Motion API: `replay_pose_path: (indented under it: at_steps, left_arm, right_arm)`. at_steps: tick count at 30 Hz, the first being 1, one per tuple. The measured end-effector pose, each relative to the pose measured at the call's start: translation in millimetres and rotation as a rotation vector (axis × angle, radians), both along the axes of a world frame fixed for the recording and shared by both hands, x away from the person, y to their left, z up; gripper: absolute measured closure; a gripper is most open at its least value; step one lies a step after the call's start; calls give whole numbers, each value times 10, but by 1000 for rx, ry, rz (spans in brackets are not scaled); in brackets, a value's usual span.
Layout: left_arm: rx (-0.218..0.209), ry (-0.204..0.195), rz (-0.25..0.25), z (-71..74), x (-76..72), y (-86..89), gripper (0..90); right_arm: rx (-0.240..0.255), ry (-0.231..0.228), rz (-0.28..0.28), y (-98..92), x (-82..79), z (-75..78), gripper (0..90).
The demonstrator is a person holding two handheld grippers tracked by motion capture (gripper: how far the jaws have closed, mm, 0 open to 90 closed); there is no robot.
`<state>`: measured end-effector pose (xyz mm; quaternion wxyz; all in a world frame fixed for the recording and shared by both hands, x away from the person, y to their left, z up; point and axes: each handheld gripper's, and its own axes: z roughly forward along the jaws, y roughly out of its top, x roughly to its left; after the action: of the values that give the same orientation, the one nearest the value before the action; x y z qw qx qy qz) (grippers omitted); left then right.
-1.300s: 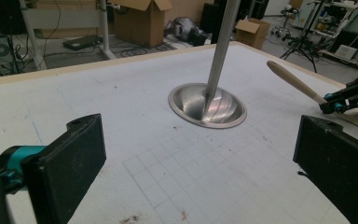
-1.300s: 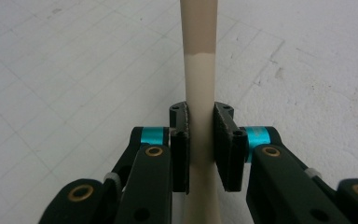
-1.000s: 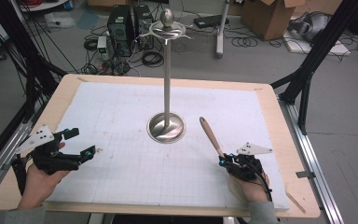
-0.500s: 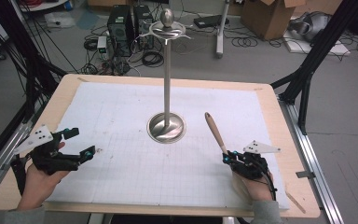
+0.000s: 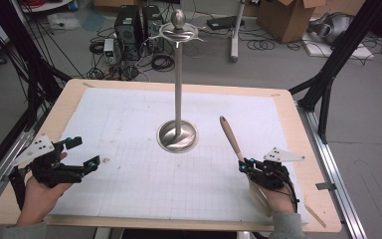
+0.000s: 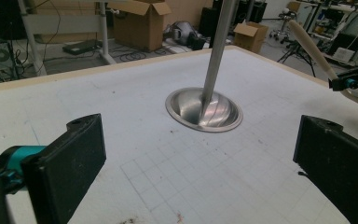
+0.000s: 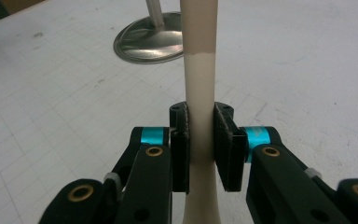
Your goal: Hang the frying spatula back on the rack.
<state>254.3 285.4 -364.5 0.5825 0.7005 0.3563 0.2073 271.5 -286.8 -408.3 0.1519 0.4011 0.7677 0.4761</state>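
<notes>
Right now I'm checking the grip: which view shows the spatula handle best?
The right gripper view: the spatula handle sits clamped between the pads. The high view shows it small and slanted; the left gripper view catches its far end.

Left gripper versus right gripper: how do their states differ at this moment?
The left gripper has its jaws wide apart with nothing between them; the right gripper is shut on a spatula. The left gripper sits at the table's near left, the right gripper at its near right. Both are hand-held, with black jaws and teal fittings.
</notes>
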Motion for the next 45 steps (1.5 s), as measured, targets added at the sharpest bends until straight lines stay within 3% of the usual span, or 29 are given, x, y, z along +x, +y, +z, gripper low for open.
replay_pose_path:
  at_steps: [15, 26, 31, 45]
  left_arm:
    - [-3, -4, -11, 8, -14, -15, 28]
    - [-7, -2, -5, -7, -37, 0, 28]
    - [1, 0, -8, -16, -43, -29, 28]
    - [-10, -3, -5, -11, -50, 5, 28]
  right_arm:
    - [23, -33, 19, 14, -44, 140, 781]
    - [42, -80, 42, -28, -33, 337, 781]
    - [75, -99, 57, -77, -32, 454, 781]
    - [4, -129, 119, -34, 89, 891, 781]
